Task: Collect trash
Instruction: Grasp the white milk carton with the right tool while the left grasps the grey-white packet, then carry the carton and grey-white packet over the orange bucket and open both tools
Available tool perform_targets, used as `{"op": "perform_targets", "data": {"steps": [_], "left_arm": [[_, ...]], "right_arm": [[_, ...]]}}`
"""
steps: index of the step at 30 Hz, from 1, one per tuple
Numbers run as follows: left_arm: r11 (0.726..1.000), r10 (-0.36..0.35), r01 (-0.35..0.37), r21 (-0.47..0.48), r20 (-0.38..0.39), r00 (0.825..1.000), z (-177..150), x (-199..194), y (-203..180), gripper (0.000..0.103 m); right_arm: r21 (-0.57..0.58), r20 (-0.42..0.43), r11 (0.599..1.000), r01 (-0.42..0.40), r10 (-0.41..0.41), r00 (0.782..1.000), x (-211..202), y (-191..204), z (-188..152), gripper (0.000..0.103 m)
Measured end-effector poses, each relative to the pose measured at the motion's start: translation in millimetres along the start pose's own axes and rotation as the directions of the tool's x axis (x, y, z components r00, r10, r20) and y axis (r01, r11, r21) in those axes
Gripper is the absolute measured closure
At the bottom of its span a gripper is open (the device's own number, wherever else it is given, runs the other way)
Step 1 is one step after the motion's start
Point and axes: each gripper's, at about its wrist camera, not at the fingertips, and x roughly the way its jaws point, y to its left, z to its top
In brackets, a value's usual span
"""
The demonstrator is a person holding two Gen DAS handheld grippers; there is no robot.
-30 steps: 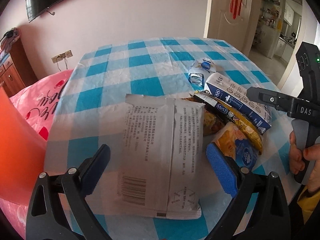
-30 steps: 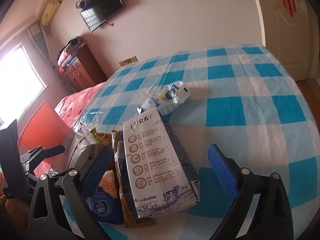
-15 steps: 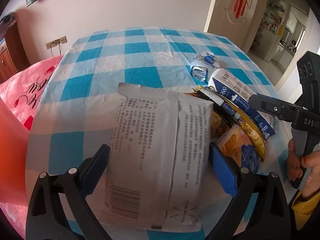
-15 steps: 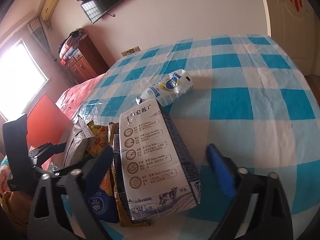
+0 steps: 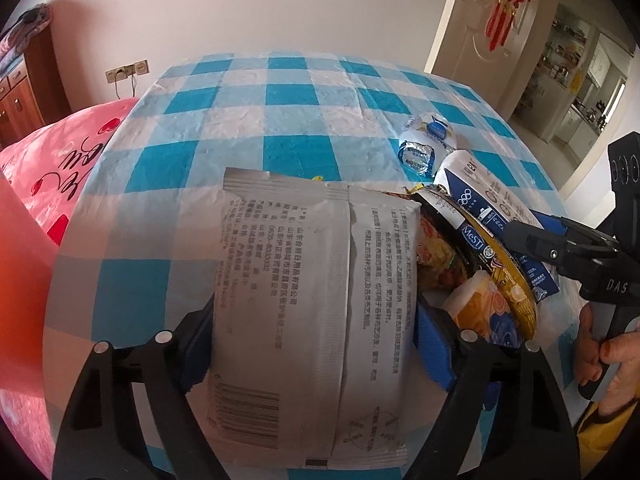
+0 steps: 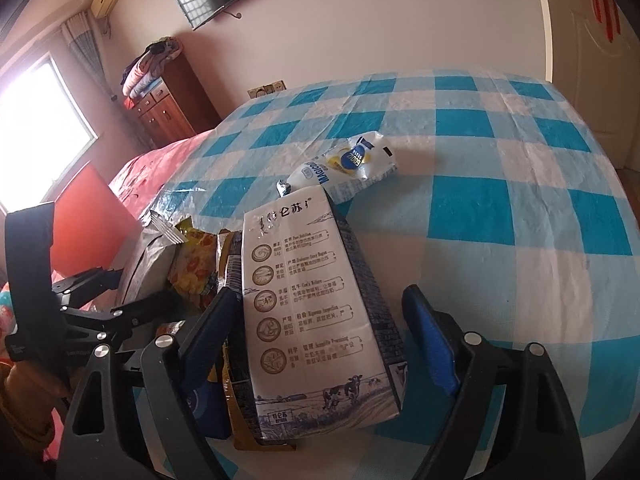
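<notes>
Left hand-held gripper (image 5: 312, 344) closing, blue pads touching both edges of flat grey foil pouch (image 5: 312, 304) lying on checked-cloth table (image 5: 280, 96). Light, crinkly, slippery; best pinched across long edges. Right hand-held gripper (image 6: 316, 336) closing astride white-and-blue milk carton (image 6: 316, 304), right pad not yet touching; stiff, light. Window shown only by right view; open doorway only by left.

"MeSTI" printed on the dark-and-gold snack wrapper (image 5: 486, 258). "DAS" embossed on the black handheld right gripper (image 5: 560, 248). "200g" on the blue roundel of the far white crumpled pouch (image 6: 352, 164). Chinese print, unreadable, on the near grey foil packet (image 5: 304, 304).
</notes>
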Motion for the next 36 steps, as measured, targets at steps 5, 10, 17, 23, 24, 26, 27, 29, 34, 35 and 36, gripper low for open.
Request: {"op": "perform_targets", "data": {"steps": [5,10,17,23,24,26,27,29,34,35,36], "left_arm": [[1.0,0.016,-0.016,-0.013,0.003,1.0,-1,-3,-2,0.023],[0.999,0.032,-0.032,-0.041,0.014,0.999,-4,-10,0,0.024],[0.994,0.077,-0.075,-0.078,0.021,0.997,-9,-22,5,0.024],[0.99,0.094,-0.09,-0.112,0.028,0.995,-10,-24,7,0.024],[0.989,0.091,-0.087,-0.118,0.033,0.995,-10,-25,9,0.024],[0.99,0.086,-0.081,-0.116,0.039,0.995,-10,-26,10,0.024],[0.99,0.088,-0.082,-0.113,0.046,0.995,-9,-27,11,0.024],[0.99,0.077,-0.071,-0.118,0.051,0.996,-9,-28,12,0.024],[0.989,0.051,-0.041,-0.142,0.069,0.996,-12,-33,21,0.024],[0.989,0.052,-0.041,-0.142,0.072,0.996,-13,-33,22,0.024],[0.989,0.049,-0.038,-0.143,0.076,0.996,-14,-34,24,0.024]], "right_arm": [[0.001,0.002,1.0,-0.014,0.014,1.0,-1,-2,0,0.03],[0.023,0.009,0.997,-0.068,0.068,0.998,-1,-9,1,0.031],[0.092,0.076,0.984,-0.151,0.144,0.987,-12,-23,6,0.032],[0.167,0.133,0.943,-0.286,0.266,0.955,-15,-35,11,0.032],[0.186,0.138,0.934,-0.306,0.284,0.949,-14,-38,12,0.032],[0.206,0.157,0.921,-0.33,0.302,0.94,-16,-42,12,0.032],[0.214,0.174,0.914,-0.344,0.311,0.934,-18,-44,13,0.032],[0.229,0.187,0.907,-0.354,0.316,0.93,-19,-47,13,0.032],[0.246,0.218,0.892,-0.378,0.33,0.919,-22,-48,13,0.032],[0.246,0.224,0.892,-0.38,0.329,0.917,-23,-47,14,0.032],[0.242,0.229,0.893,-0.38,0.328,0.917,-24,-46,14,0.032]]}}
